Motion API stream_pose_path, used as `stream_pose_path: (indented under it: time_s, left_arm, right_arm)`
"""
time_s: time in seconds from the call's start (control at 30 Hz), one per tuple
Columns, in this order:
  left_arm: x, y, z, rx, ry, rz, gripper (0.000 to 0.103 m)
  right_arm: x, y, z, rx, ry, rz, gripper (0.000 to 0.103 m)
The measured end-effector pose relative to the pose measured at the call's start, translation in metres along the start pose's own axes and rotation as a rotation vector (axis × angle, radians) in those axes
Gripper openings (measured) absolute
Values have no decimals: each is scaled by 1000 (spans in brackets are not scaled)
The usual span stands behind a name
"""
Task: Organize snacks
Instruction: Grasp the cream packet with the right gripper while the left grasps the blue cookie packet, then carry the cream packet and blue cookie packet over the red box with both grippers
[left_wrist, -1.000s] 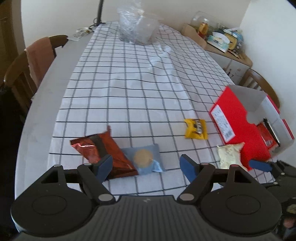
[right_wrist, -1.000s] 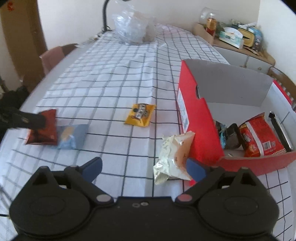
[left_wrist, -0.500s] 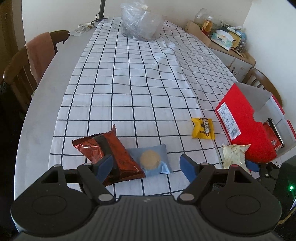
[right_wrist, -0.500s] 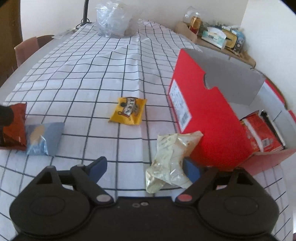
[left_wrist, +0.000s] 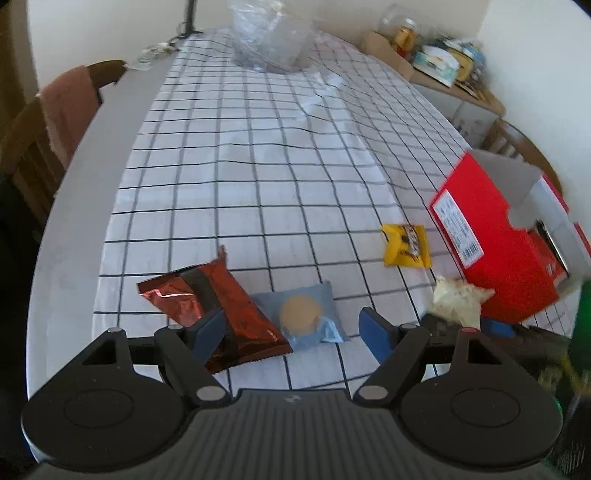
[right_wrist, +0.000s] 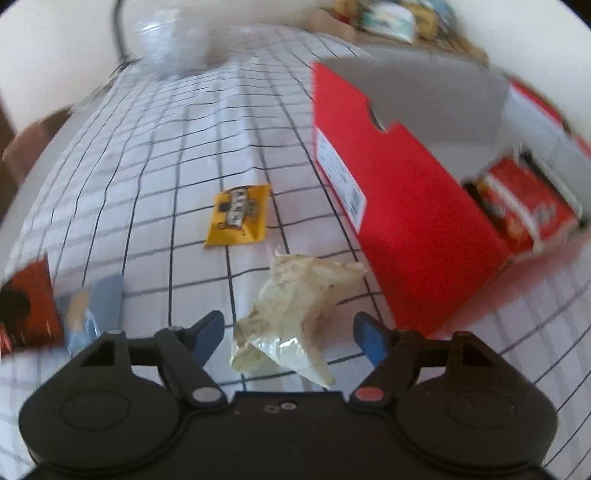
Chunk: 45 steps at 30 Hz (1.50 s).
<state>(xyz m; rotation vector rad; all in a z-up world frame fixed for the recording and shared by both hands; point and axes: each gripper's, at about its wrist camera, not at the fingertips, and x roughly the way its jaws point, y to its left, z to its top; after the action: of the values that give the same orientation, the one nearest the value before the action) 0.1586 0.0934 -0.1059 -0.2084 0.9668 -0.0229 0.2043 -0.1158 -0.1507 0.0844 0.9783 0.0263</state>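
A crumpled cream snack packet (right_wrist: 295, 310) lies on the checked cloth beside the open red box (right_wrist: 406, 221). My right gripper (right_wrist: 289, 334) straddles it with its jaws closing; the blue pads (right_wrist: 208, 332) stand a little clear of the packet. A yellow packet (right_wrist: 238, 216) lies farther out. My left gripper (left_wrist: 291, 332) hangs open just above a red-brown snack bag (left_wrist: 207, 306) and a pale blue cookie packet (left_wrist: 303, 317), gripping neither. The left wrist view also shows the cream packet (left_wrist: 458, 299), the yellow packet (left_wrist: 406, 245) and the red box (left_wrist: 495, 236).
A red snack pack (right_wrist: 524, 210) lies inside the box. A clear plastic bag (left_wrist: 269, 40) sits at the table's far end. A wooden chair with a cloth (left_wrist: 55, 122) stands on the left. A cluttered shelf (left_wrist: 436, 62) runs along the right wall.
The right gripper has dropped lower and rolled, and its jaws have narrowed with the cream packet now between them. The left gripper has hardly moved over the red-brown bag and blue packet.
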Motion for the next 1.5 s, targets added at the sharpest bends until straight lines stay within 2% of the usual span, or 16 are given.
stream_pose_path:
  time_s: [0.07, 0.2, 0.3, 0.43, 0.57, 0.63, 0.8, 0.9, 1.03, 1.27, 1.3, 1.5]
  left_arm:
    - [3, -5, -1, 40, 9, -12, 79]
    - [12, -12, -2, 97, 21, -32, 79]
    - [20, -22, -1, 151, 25, -31, 79]
    - [36, -36, -1, 289, 43, -51, 79]
    - [59, -34, 0, 434, 95, -50, 70]
    - [69, -32, 1, 498, 118, -58, 69]
    - [81, -32, 3, 581, 147, -92, 69]
    - [84, -31, 5, 598, 159, -93, 69]
    - [87, -34, 13, 565, 161, -85, 69]
    - [83, -39, 18, 480, 135, -68, 54]
    - [83, -40, 17, 465, 130, -61, 47]
    - [79, -40, 17, 365, 124, -72, 45]
  right_arm:
    - [2, 0, 1, 30, -10, -6, 65]
    - [0, 0, 0, 6, -17, -2, 47]
    - [-2, -5, -2, -13, -27, 14, 41]
    - [-7, -12, -3, -42, -16, 40, 39]
    - [-20, -18, -7, -65, -3, 93, 38]
    - [-26, -19, -9, -72, -2, 114, 38]
    - [-33, -16, -14, -74, 22, 174, 38]
    - [-36, -14, -16, -85, 27, 196, 38]
    - [-36, -17, -16, -77, 33, 199, 38]
    - [-38, -24, -15, -72, 28, 194, 38]
    - [-39, -25, -15, -71, 26, 194, 38]
    - [-50, -31, -11, -72, 8, 210, 38]
